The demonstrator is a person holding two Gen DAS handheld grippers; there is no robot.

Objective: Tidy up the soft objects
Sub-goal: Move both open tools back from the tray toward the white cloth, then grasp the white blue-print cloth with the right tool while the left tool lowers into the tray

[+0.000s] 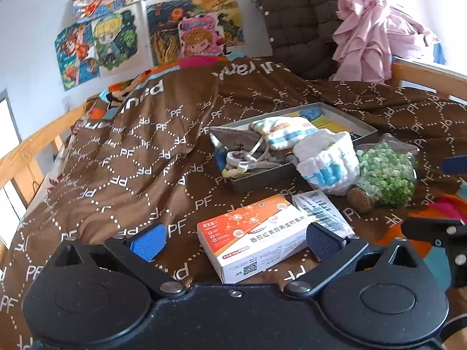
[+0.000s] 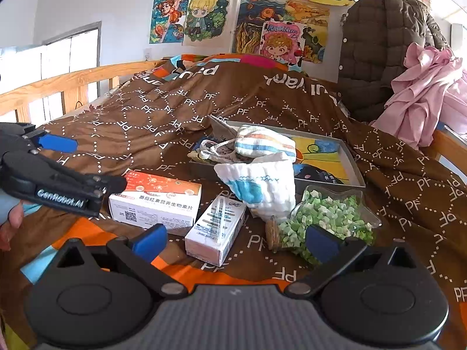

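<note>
A shallow grey tray (image 1: 262,179) (image 2: 350,172) lies on the bed. In it are a striped rolled cloth (image 1: 283,134) (image 2: 262,143) and a small drawstring pouch (image 1: 242,157). A white cloth with blue print (image 1: 327,166) (image 2: 262,186) slumps over the tray's near edge. My left gripper (image 1: 235,245) (image 2: 90,163) is open, an orange-and-white carton (image 1: 251,242) (image 2: 157,201) lying loose between its fingers. My right gripper (image 2: 236,243) (image 1: 443,198) is open too, just behind a small white carton (image 2: 216,230) (image 1: 318,207).
A corked jar of green paper stars (image 1: 385,175) (image 2: 327,221) lies beside the tray. A brown patterned quilt (image 1: 131,151) covers the bed. Wooden rails (image 1: 26,151) (image 2: 58,84) run along the sides. A brown padded jacket (image 2: 379,52) and pink garment (image 2: 423,93) hang behind.
</note>
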